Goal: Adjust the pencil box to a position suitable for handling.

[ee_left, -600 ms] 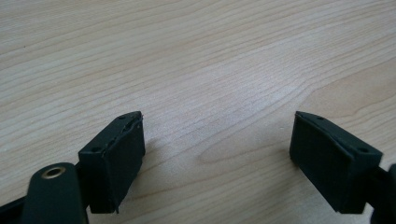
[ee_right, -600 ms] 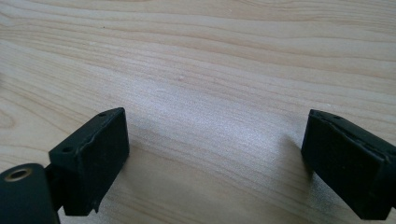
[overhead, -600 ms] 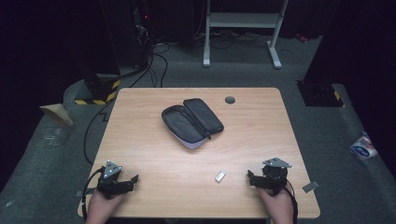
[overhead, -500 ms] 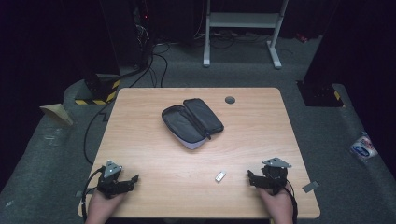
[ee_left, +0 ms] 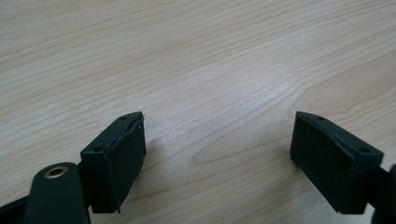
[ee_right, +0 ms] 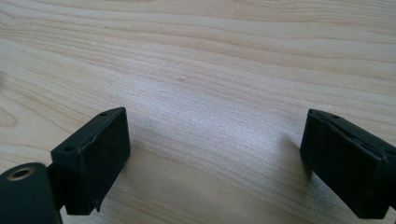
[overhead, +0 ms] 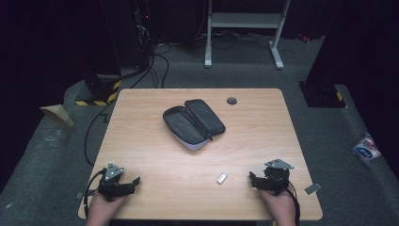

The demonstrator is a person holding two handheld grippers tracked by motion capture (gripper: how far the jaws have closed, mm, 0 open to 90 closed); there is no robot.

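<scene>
A dark zipped case [overhead: 194, 123] lies unfolded flat near the middle of the wooden table [overhead: 155, 155]. A small white, stick-shaped object [overhead: 222, 177] lies on the wood toward the front right. My left gripper [overhead: 133, 182] rests at the front left corner, open, its jaws wide over bare wood [ee_left: 219, 135]. My right gripper [overhead: 252, 181] rests at the front right, a short way right of the white object, and is open too, with nothing but wood grain between its jaws [ee_right: 215, 140].
A small dark round disc [overhead: 231, 100] sits near the table's far edge. Around the table, on the grey floor, are cables [overhead: 155, 56], a white frame's feet [overhead: 242, 21], a yellow-black striped block [overhead: 96, 99] and a crumpled packet [overhead: 367, 148] at the right.
</scene>
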